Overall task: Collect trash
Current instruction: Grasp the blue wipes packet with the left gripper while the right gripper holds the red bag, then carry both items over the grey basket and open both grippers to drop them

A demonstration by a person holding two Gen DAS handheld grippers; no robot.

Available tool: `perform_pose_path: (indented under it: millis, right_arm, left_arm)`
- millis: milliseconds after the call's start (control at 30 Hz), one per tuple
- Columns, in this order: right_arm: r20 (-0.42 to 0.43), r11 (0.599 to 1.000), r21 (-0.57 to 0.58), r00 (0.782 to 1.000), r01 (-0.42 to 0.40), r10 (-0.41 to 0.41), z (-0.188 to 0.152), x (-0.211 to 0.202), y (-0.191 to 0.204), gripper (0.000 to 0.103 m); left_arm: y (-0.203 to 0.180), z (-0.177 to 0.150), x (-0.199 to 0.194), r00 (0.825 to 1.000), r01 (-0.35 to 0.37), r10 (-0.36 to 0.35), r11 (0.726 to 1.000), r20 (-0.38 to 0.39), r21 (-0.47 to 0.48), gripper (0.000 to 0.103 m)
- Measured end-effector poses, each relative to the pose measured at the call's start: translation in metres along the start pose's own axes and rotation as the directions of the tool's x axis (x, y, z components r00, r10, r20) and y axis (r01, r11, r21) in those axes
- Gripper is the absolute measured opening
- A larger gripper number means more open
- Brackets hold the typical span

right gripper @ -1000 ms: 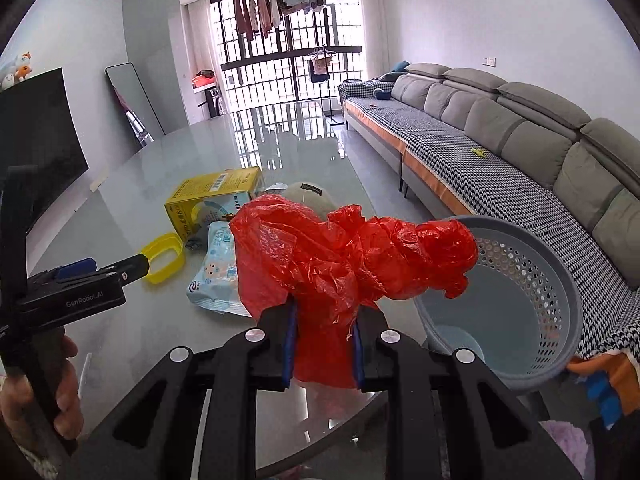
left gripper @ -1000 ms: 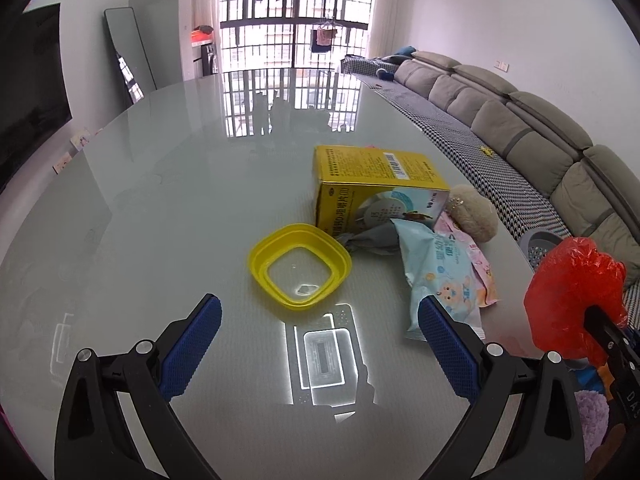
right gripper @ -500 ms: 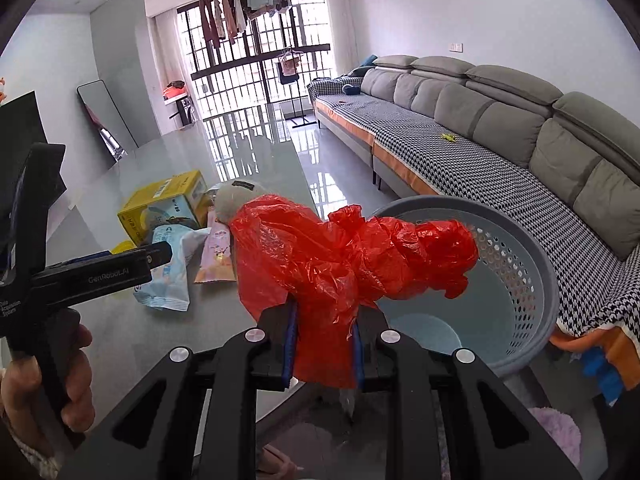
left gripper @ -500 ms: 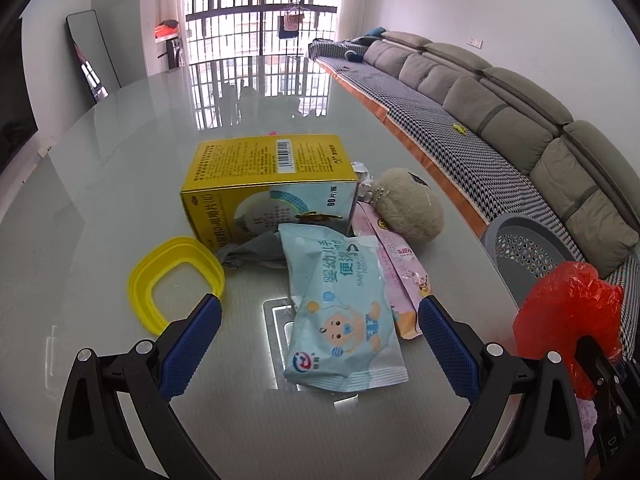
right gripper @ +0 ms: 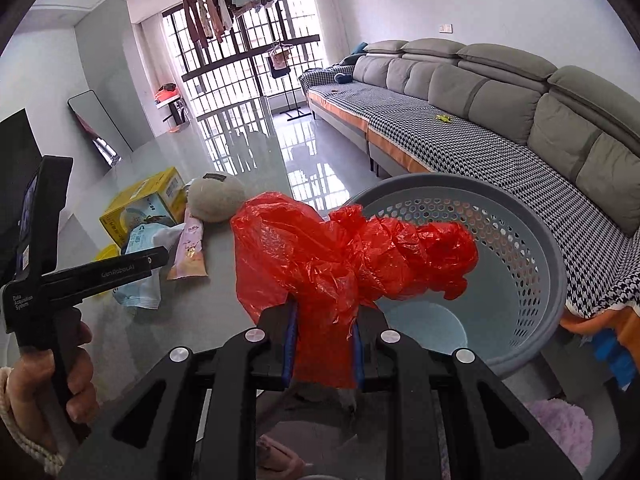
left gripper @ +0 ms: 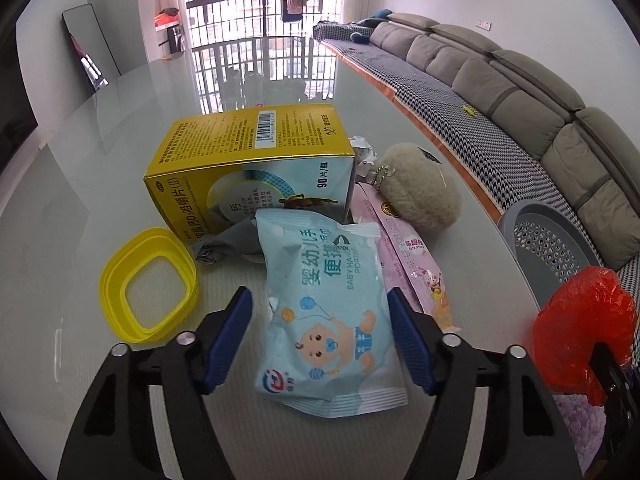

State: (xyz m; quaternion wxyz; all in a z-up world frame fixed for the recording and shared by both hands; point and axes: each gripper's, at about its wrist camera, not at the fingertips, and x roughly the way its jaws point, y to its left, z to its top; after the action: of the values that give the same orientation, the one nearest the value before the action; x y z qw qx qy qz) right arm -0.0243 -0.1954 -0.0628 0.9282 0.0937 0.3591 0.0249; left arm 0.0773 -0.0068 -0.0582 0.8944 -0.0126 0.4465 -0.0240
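Glossy grey table (left gripper: 80, 208) in a living room, with a sofa (left gripper: 520, 92) along the wall ahead and to the right of both tools. Left wrist view: the left gripper (left gripper: 320, 340) points steeply down over a pale blue wipes pack (left gripper: 328, 312), which lies between its blue pads (left gripper: 228, 336); a second ago the jaws stood at full width over a yellow ring (left gripper: 148, 284), now off to the left, and they are closing on the pack with the pads not yet touching it. This suggests the pack is the next piece of trash to be lifted. Beyond the pack lie a yellow box (left gripper: 248, 168), a grey wrapper (left gripper: 224, 244), a pink sachet (left gripper: 416, 264) and a beige plush (left gripper: 420, 188). Legible print: "OPEN" and "BABY HAND" on the pack, "90" on the box face beside a barcode. Right wrist view: the right gripper (right gripper: 322, 344) is clamped tight on a crumpled red bag (right gripper: 344, 260), whose bulk hangs over the near rim of a perforated grey basket (right gripper: 552, 264) just ahead and to the right; a second earlier the bag sat further left of the basket, so release looks close. To the left, a hand (right gripper: 52, 380) carries the left gripper, its arm marked "GenRobot.AI" and "Data Acquisition System".
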Motion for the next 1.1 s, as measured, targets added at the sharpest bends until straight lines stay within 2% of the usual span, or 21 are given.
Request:
perform_pose_path:
  millis: [367, 567, 800, 1100]
  right_arm:
    - [0.022, 1.0, -0.02, 1.0, -0.004, 0.005, 0.0, -0.013, 0.008, 0.021]
    - [0.031, 1.0, -0.027, 0.999, -0.008, 0.009, 0.003, -0.02, 0.007, 0.021]
    - [0.026, 1.0, -0.017, 1.0, 0.013, -0.012, 0.008, -0.023, -0.003, 0.021]
    - [0.027, 0.999, 0.011, 0.998, 0.052, -0.052, 0.023, -0.027, -0.041, 0.021]
  left_arm:
    - [0.01, -0.008, -0.033, 0.998, 0.022, -0.022, 1.0, 0.057, -0.001, 0.057]
    - [0.012, -0.009, -0.067, 0.992, 0.022, -0.025, 0.999, 0.126, 0.025, 0.057]
    - [-0.011, -0.005, -0.091, 0.983, 0.067, -0.078, 0.995, 0.163, 0.074, 0.057]
    - [-0.059, -0.001, -0.091, 0.977, 0.14, -0.16, 0.98, 0.144, 0.141, 0.057]
